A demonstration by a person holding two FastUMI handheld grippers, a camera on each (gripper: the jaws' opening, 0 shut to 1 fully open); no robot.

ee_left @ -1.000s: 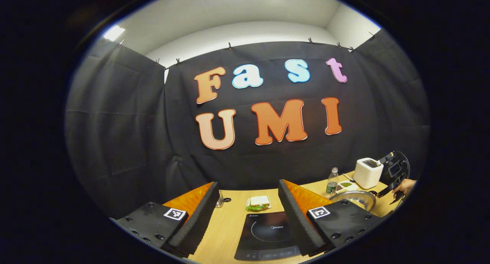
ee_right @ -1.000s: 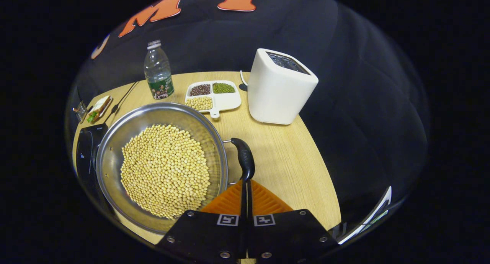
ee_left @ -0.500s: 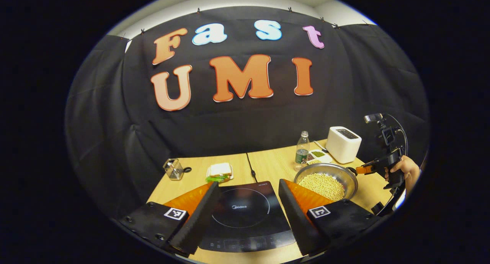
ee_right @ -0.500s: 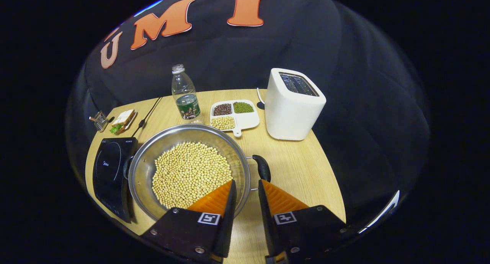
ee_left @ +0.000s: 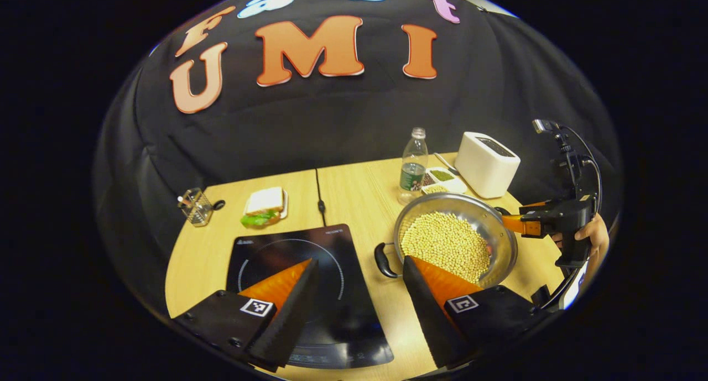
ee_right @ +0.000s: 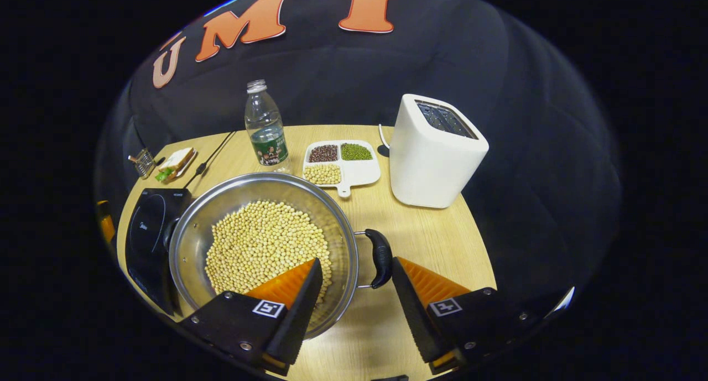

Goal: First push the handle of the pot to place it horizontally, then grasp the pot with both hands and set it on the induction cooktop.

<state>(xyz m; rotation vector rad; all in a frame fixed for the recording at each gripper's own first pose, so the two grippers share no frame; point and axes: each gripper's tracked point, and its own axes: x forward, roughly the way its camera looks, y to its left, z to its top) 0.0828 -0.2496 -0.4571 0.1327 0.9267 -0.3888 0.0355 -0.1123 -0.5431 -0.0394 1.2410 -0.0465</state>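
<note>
Black-cloth booth, light wood table point(ee_right: 420, 231) across the lower half of both views.

Pot point(ee_right: 260, 248): steel, full of pale beans, sits on the table just right of the induction cooktop point(ee_left: 298, 254), not on it. In the left gripper view the pot point(ee_left: 459, 243) is at about 3 o'clock from the cooktop. Its near black handle point(ee_left: 383, 260) points toward the cooktop edge. In the right gripper view the other black handle point(ee_right: 380, 256) sticks out at the pot's 3 o'clock and looks level, though fisheye warp makes that hard to confirm.

Left gripper point(ee_left: 357, 292): jaws wide apart, holding nothing, hovering over the cooktop's front right part; its right finger overlaps the pot rim in view.

Right gripper point(ee_right: 354, 292): jaws spread wide, empty. The handle sits in the gap at 12 o'clock, neither finger touching it. The same gripper point(ee_left: 511, 222) shows in the left gripper view at the pot's far rim, a hand point(ee_left: 592, 237) on its grip.

Behind the pot: water bottle point(ee_right: 265, 126) at 12 o'clock, divided dish point(ee_right: 343, 162) of beans at 1 o'clock, white toaster point(ee_right: 434, 151) at 2 o'clock. Sandwich point(ee_left: 264, 207) and small wire holder point(ee_left: 194, 207) beyond the cooktop at 11 o'clock.
</note>
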